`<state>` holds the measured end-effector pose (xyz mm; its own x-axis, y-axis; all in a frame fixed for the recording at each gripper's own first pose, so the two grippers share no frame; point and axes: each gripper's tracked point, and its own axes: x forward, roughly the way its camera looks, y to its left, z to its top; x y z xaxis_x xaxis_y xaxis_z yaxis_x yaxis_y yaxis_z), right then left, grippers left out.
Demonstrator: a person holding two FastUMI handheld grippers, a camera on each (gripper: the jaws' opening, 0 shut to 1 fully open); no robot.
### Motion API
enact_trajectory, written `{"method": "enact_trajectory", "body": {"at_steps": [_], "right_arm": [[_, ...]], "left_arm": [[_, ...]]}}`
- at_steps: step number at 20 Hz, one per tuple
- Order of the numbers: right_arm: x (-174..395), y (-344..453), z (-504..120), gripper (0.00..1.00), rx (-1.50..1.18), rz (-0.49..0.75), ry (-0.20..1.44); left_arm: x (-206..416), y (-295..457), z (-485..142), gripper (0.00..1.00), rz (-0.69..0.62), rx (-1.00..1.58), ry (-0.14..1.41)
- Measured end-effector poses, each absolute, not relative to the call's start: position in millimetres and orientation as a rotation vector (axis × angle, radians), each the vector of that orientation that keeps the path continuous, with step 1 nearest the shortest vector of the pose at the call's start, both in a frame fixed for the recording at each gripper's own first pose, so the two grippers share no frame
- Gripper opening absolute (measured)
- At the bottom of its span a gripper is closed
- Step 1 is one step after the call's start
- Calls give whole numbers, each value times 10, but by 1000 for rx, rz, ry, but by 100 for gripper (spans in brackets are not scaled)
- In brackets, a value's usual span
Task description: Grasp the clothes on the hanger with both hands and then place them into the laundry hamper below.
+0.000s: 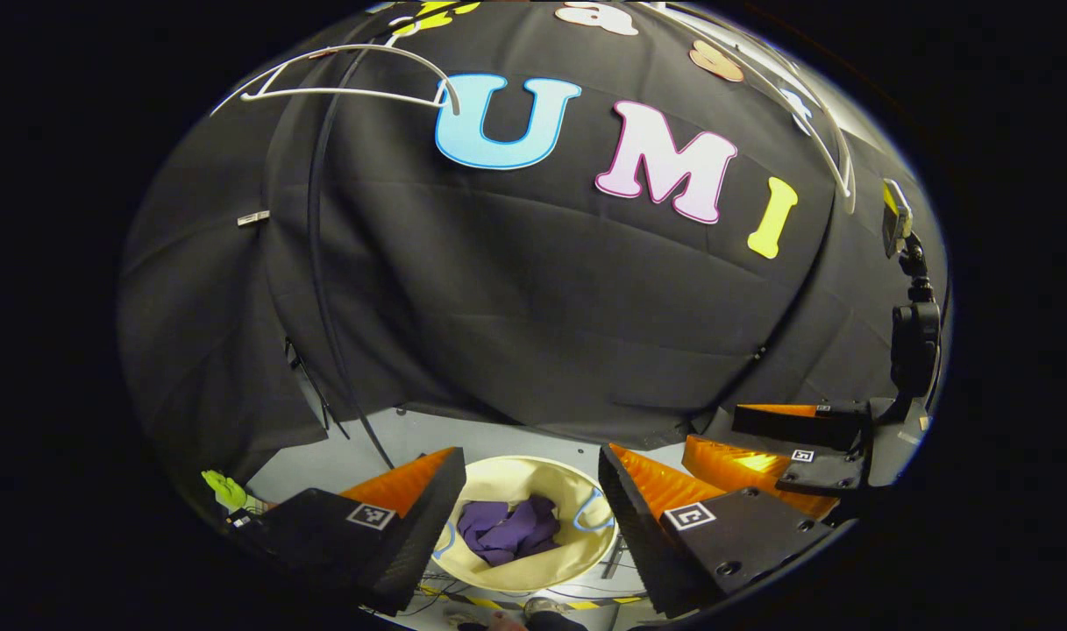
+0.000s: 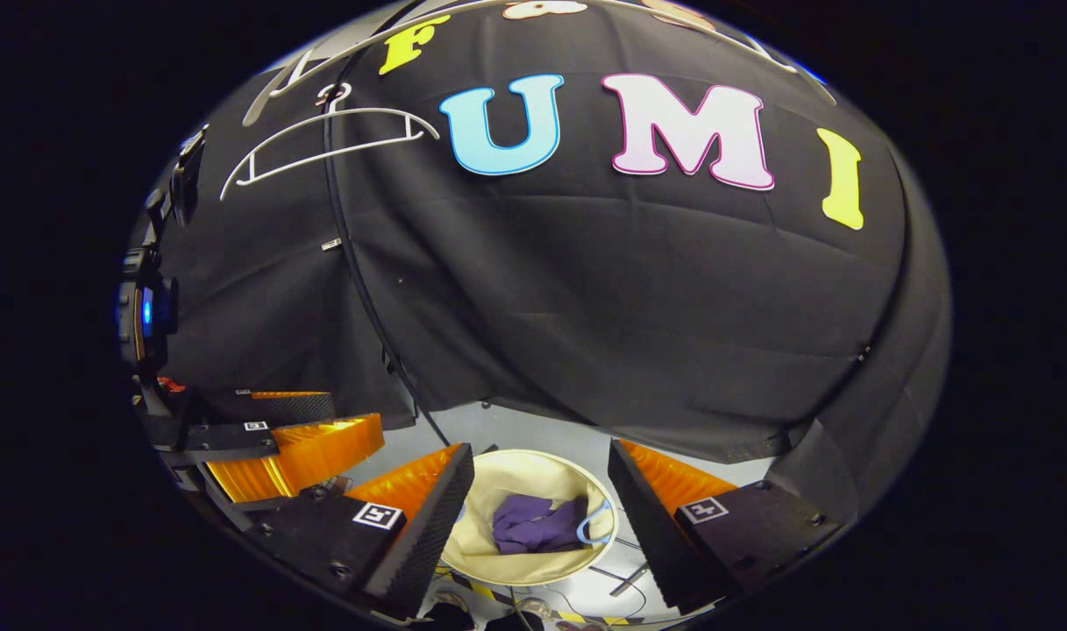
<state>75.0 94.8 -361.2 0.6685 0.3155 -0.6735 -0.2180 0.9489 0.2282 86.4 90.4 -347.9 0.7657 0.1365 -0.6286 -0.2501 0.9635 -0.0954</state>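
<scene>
Where it lies, clothes [image 1: 508, 530] crumpled, axis indiscernible

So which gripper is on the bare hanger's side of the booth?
The left gripper: the right gripper view shows it at the left, below the white hanger, the right gripper beside it.

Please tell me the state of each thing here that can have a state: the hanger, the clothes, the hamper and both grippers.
hanger: bare, hanging on the rail
purple clothes: crumpled inside the hamper
laundry hamper: upright on the floor, open at the top, holding the clothes
left gripper: open, fingers apart, holding nothing, above the hamper
right gripper: open, fingers apart, holding nothing, above the hamper
</scene>
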Motion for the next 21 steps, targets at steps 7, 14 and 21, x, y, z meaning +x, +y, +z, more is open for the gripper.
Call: {"method": "enact_trajectory", "body": {"at_steps": [7,14,21], "right_arm": [[746,944,-3579,99,130,307,777],[727,924,-3554,98,124,307,775],[700,886,-3534,99,132,303,776]], "left_arm": [[834,863,-3468,95,212,-180,669],[825,852,-3409,95,215,-180,660],[795,838,-3375,95,215,-177,648]]}}
